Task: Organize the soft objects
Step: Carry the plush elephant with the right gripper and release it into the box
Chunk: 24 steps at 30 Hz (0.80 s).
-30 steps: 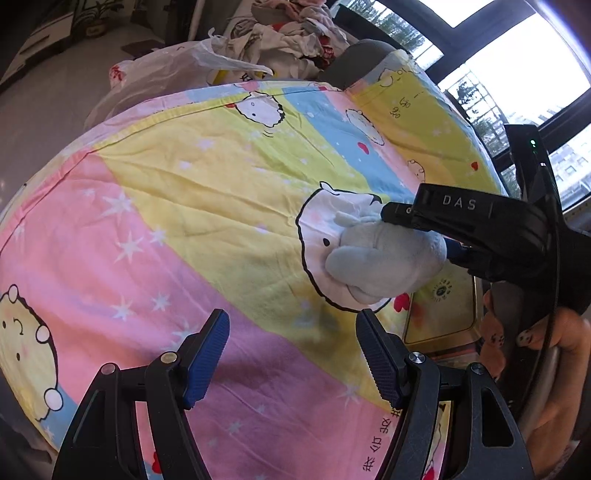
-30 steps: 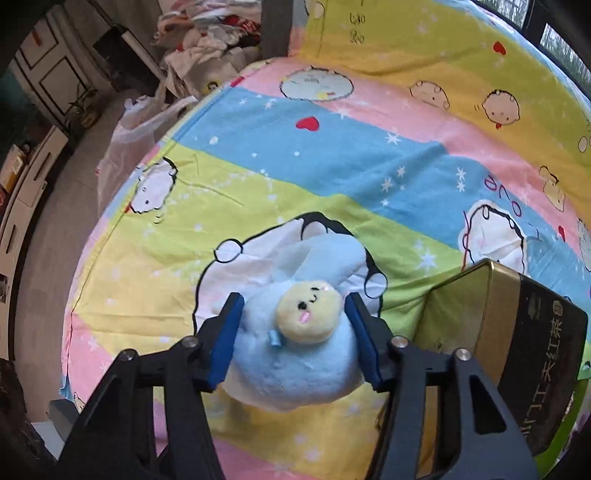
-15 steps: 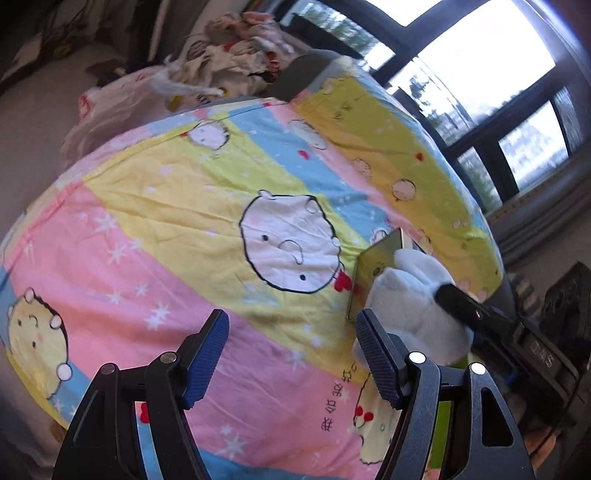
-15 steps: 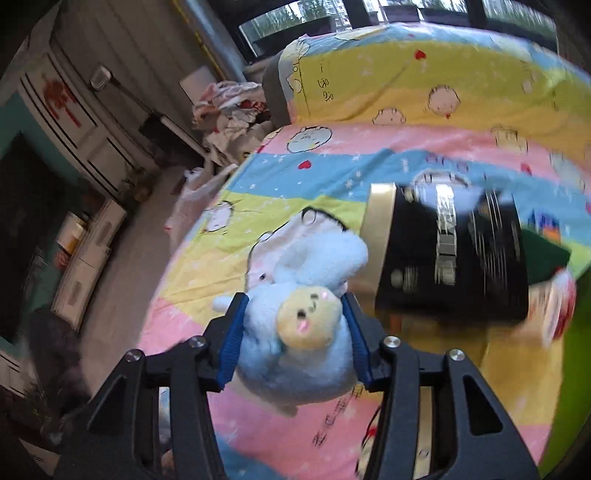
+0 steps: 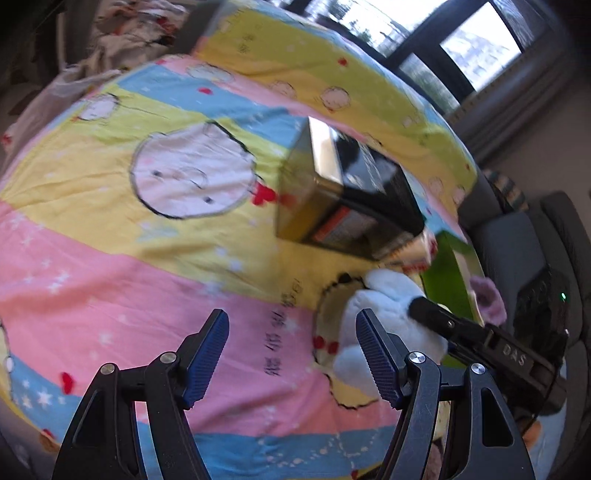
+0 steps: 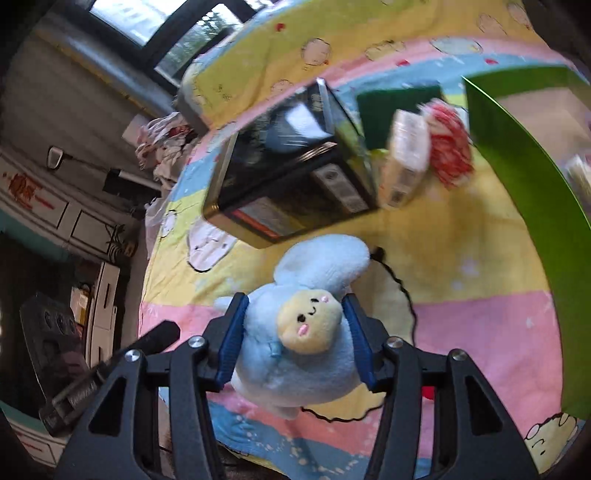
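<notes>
My right gripper (image 6: 295, 338) is shut on a light blue plush bunny (image 6: 306, 332) with a yellow face, held above the cartoon bedsheet (image 6: 480, 321). The bunny also shows in the left wrist view (image 5: 384, 317), white-blue, pinched by the right gripper (image 5: 424, 312) just right of my left fingers. My left gripper (image 5: 293, 354) is open and empty over the pink stripe of the sheet (image 5: 110, 266). A green box (image 6: 532, 192) stands at the right; its edge shows in the left wrist view (image 5: 448, 273). A red-and-white soft toy (image 6: 448, 147) lies beside it.
A black-and-gold tin (image 5: 343, 195) lies on the bed, also in the right wrist view (image 6: 288, 173). A small white carton (image 6: 404, 162) and a dark green flat item (image 6: 397, 107) lie behind it. A pink fluffy thing (image 5: 487, 299) sits by the green box. Clothes (image 5: 129, 29) are piled beyond the bed.
The right gripper has carried the bunny rightward past the black tin toward the green box. The left gripper has swung right with it and stayed open.
</notes>
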Motion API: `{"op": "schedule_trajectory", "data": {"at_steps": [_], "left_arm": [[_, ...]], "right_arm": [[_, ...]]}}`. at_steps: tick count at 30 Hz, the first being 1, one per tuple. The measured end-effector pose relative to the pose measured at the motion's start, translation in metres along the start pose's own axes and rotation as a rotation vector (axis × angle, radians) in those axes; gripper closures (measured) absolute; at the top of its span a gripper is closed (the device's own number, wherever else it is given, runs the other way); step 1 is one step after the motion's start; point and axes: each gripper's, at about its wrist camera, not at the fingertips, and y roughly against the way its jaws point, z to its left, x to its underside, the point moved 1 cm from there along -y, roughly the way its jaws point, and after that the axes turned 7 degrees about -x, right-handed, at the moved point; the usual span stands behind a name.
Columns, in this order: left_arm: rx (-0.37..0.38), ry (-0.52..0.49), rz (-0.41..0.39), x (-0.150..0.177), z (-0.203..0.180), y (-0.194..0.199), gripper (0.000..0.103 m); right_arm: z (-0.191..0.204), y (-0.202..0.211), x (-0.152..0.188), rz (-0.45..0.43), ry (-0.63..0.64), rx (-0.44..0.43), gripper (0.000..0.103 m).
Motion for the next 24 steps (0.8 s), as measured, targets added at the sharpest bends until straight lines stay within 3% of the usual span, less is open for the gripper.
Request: {"op": "schedule_trajectory", "data": {"at_steps": [4, 6, 8, 11, 15, 18, 21, 24], "left_arm": [[0.015, -0.082, 0.066, 0.008, -0.026, -0.023, 0.031], [0.025, -0.123, 0.093, 0.012, -0.039, -0.031, 0.031], [0.031, -0.159, 0.107, 0.015, -0.05, -0.038, 0.031], [0.034, -0.188, 0.099, 0.017, -0.06, -0.043, 0.031], [0.092, -0.19, 0.105, 0.014, -0.065, -0.048, 0.031], [0.118, -0.194, 0.114, 0.015, -0.071, -0.052, 0.031], [0.106, -0.221, 0.104, 0.017, -0.079, -0.056, 0.031], [0.165, -0.233, 0.113, 0.018, -0.085, -0.056, 0.052]], "right_arm": [[-0.016, 0.006, -0.001, -0.012, -0.043, 0.029, 0.042], [-0.019, 0.015, -0.001, -0.035, -0.058, 0.003, 0.025], [-0.021, 0.026, -0.001, -0.067, -0.063, -0.009, 0.022], [-0.024, 0.032, 0.0, -0.085, -0.082, 0.006, 0.021], [-0.03, 0.024, 0.007, -0.047, -0.091, -0.018, 0.022], [-0.037, 0.01, 0.005, -0.027, -0.103, 0.021, 0.021], [-0.046, 0.005, 0.003, -0.032, -0.096, 0.019, 0.023], [-0.057, 0.006, 0.002, -0.034, -0.119, -0.024, 0.024]]}}
